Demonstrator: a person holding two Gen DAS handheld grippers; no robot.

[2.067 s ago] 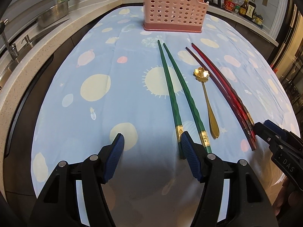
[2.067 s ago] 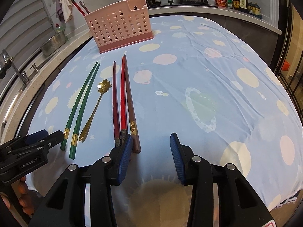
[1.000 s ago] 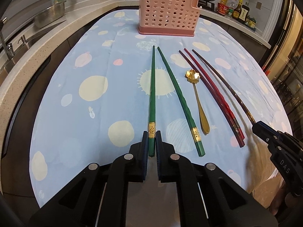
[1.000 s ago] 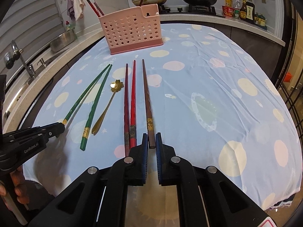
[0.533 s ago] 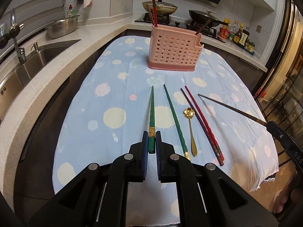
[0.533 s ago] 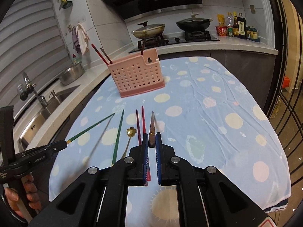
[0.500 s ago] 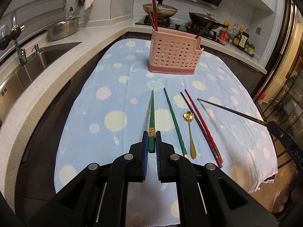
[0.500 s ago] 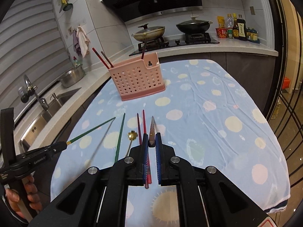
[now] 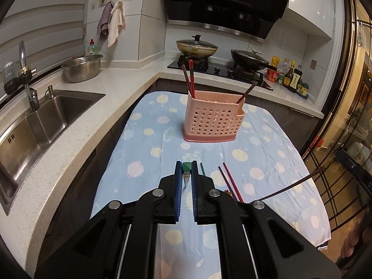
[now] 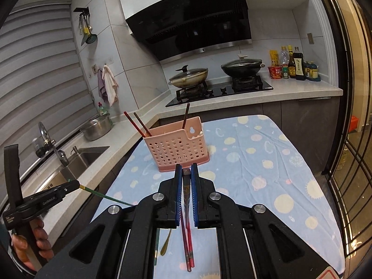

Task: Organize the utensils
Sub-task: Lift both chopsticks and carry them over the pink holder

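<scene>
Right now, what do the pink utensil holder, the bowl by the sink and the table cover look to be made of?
Pink utensil holder: likely moulded plastic, matte, with even rows of punched round holes. Bowl by the sink: metal, probably stainless steel, going by its grey reflective sheen; it seems finely perforated, so perhaps a colander. Table cover: thin printed fabric, light blue with planets and suns; it wrinkles and drapes over the edge.

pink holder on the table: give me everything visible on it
The pink holder looks like plastic: a box with an open top, walls pierced by rows of round holes, a notch in one top corner and a wider base. It stands upright on the spotted blue cloth, beyond both grippers, touched by neither. Two reddish chopsticks lean out at one end, and a dark one at the other. How the inside is divided can't be seen.
</scene>
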